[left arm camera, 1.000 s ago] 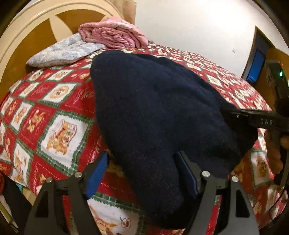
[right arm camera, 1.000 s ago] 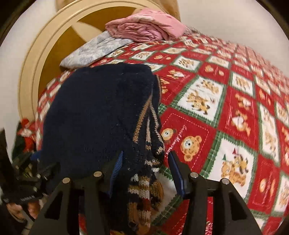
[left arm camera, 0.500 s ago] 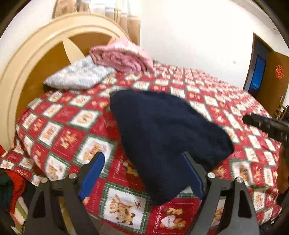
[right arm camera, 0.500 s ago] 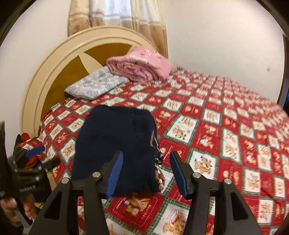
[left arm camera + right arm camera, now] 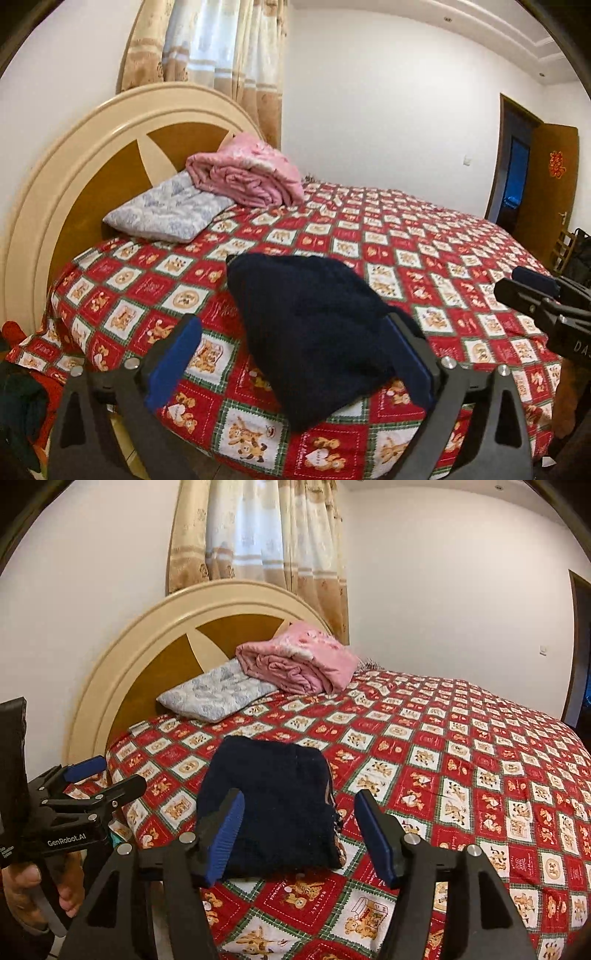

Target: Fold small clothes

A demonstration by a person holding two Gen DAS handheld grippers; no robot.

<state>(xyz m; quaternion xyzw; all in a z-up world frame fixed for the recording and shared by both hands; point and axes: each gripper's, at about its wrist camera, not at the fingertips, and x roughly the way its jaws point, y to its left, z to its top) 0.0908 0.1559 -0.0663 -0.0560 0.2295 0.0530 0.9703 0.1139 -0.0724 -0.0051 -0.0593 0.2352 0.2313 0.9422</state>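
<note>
A folded dark navy knit sweater (image 5: 314, 325) (image 5: 273, 805) lies flat on the red bear-print bedspread (image 5: 424, 266) (image 5: 461, 775), close to the bed's near edge. A striped brown trim peeks out along its right side in the right wrist view. My left gripper (image 5: 291, 321) (image 5: 110, 775) hovers above and short of the sweater; its jaws are opening wide and the pads touch nothing. My right gripper (image 5: 300, 794) (image 5: 535, 291) also hangs back from the garment, jaws opening and nothing between them. A hand (image 5: 22, 890) holds the left gripper's handle.
A pink folded blanket (image 5: 247, 173) rests on a grey-white pillow (image 5: 170, 210) by the cream and brown headboard (image 5: 74, 177). Curtains hang behind. A wooden door (image 5: 546, 192) stands at the right. Loose red and green clothes (image 5: 18, 387) lie beside the bed, lower left.
Both grippers rose and drew back from the sweater, which now looks smaller and farther off. Both sets of jaws spread wider. The sweater stayed folded on the bed.
</note>
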